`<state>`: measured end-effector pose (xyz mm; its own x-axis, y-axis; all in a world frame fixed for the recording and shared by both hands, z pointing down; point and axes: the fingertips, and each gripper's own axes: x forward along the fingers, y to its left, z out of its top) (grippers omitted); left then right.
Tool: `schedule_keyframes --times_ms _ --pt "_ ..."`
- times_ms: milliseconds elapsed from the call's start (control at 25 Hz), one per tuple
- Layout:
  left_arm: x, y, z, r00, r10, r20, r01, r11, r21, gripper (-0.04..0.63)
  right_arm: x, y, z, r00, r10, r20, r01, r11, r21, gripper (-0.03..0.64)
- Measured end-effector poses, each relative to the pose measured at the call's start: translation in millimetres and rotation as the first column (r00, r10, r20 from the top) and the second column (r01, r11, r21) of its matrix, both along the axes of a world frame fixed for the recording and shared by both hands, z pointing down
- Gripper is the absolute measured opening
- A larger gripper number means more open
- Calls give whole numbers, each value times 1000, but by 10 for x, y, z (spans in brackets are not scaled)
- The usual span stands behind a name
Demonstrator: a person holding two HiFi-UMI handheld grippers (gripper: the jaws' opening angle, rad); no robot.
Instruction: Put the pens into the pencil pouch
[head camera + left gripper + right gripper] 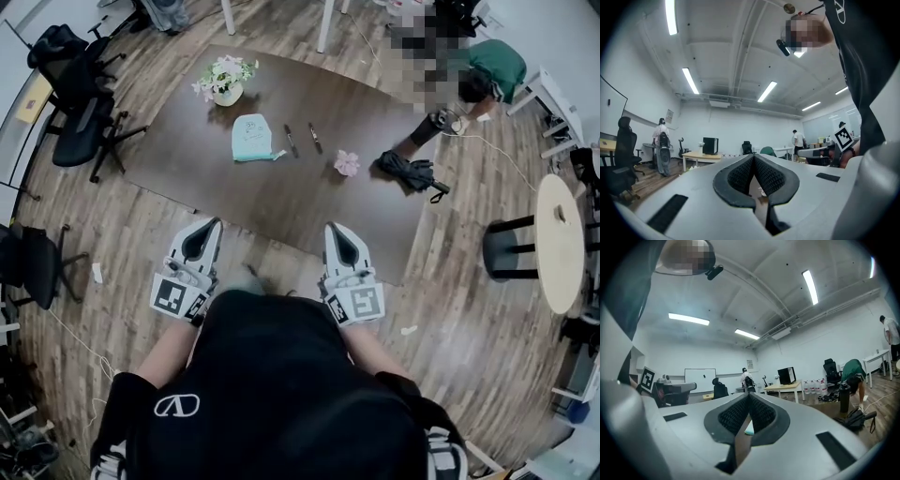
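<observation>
A light teal pencil pouch [251, 138] lies on the dark brown table [206, 178], towards its far side. Two dark pens [291, 141] [315, 138] lie side by side just right of the pouch. My left gripper [204, 225] and right gripper [335, 230] are held close to my body at the table's near edge, both shut and empty, well short of the pens. In the left gripper view the left gripper's tips [753, 157] meet with nothing between them. The right gripper's tips [749, 395] also meet, and a sliver of the teal pouch [749, 428] shows through the gap below.
A flower pot [225, 81] stands at the table's far left, a small pink object [347, 163] right of the pens and a folded black umbrella [412, 173] at the right edge. Office chairs [80, 98] stand left, a round table [560, 244] right. A person [483, 75] crouches beyond.
</observation>
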<state>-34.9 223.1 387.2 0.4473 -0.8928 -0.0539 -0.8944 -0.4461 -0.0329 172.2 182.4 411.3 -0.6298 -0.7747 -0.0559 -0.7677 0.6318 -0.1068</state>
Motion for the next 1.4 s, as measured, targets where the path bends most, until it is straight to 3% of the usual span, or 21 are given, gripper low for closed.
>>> schedule_keyframes --times_ms 120,280,560,880,1400 --pt "-63 -196 37 1000 3 21 -3 1000 -3 5 -82 -183 31 1000 -4 2 4 1000 -7 -2" --pt "-233 -672 36 1000 20 -2 -20 1000 18 5 -263 -599 -4 1000 10 -25 -10 1000 9 -2" --pt "-559 -1628 -9 993 116 -36 -115 993 38 3 -656 -1338 -151 993 91 -71 -89 996 27 -2" --pt "-881 -2437 59 975 219 -29 -219 976 21 3 -1043 -2026 -216 980 176 -97 -173 984 37 -2" --pt "-831 -2841 69 977 208 -45 -207 978 24 4 -1189 -2402 -206 985 126 -120 -124 992 26 -2"
